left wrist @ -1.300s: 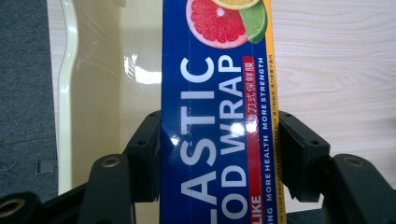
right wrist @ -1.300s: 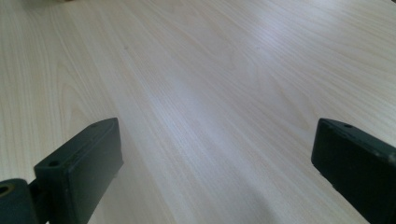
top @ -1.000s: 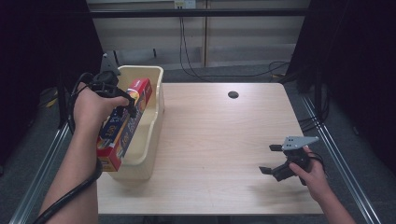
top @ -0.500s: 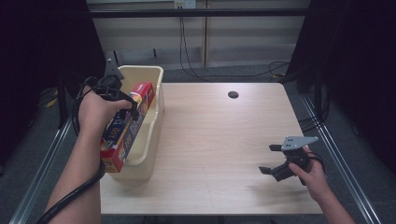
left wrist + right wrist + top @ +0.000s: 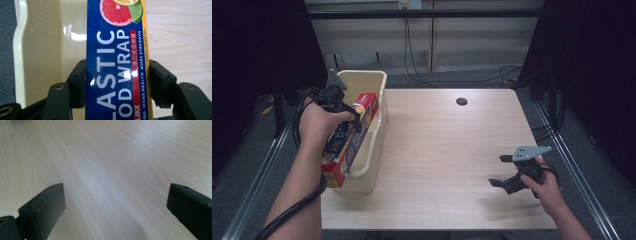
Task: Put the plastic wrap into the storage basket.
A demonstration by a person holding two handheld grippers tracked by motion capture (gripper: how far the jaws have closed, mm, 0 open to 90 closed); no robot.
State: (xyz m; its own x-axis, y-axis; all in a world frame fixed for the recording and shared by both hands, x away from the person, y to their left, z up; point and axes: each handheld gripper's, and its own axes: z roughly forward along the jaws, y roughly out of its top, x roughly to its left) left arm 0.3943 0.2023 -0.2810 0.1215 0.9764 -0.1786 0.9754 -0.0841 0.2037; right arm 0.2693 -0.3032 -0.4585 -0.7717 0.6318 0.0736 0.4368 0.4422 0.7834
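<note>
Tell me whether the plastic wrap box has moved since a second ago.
Yes. The plastic wrap box, clamped in the left gripper, has tilted up, its far end raised above the cream bin's rim.

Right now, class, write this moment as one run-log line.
left gripper: shut on plastic wrap box | box: tilted, partly in cream bin | right gripper: open, nothing between jaws, over table

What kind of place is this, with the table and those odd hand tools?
Probably a lab or recording workstation: a bare wooden table inside a metal frame, dark curtains around it, loose cables behind, and a person's hand-held left gripper.
</note>
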